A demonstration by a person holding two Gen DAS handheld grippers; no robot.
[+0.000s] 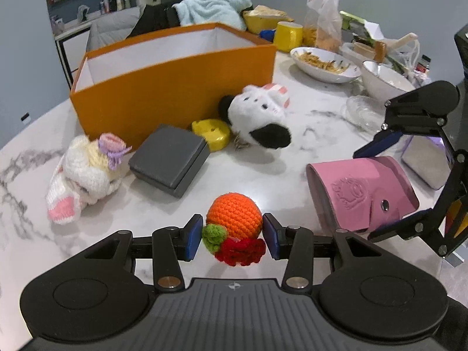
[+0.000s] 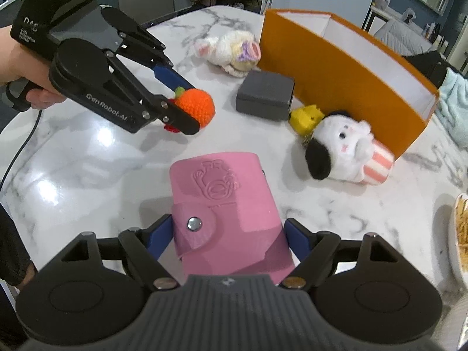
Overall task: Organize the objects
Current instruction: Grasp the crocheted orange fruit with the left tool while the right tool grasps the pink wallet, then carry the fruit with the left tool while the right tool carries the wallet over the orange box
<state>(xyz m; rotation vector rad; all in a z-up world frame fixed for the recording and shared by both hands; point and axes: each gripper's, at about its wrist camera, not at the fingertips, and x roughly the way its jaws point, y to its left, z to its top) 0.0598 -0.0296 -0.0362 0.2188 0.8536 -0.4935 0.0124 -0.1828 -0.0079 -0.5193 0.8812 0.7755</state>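
My left gripper (image 1: 233,238) is shut on an orange crochet fruit (image 1: 234,215) with a green and red tuft, held just above the marble table (image 1: 263,169). It also shows in the right wrist view (image 2: 194,102). My right gripper (image 2: 228,235) is shut on a pink leather pouch (image 2: 225,201), which also shows in the left wrist view (image 1: 362,190). An open orange box (image 1: 172,87) stands behind, its inside white as far as shows. A white knitted toy (image 1: 84,175), a grey box (image 1: 169,161), a yellow toy (image 1: 212,133) and a white plush dog (image 1: 260,114) lie before it.
Bowls with food (image 1: 324,61), a snack bag (image 1: 323,8), a yellow container (image 1: 288,35) and a light blue towel (image 1: 213,5) crowd the far right of the table. A clear plastic lid (image 1: 361,111) lies near the bowls.
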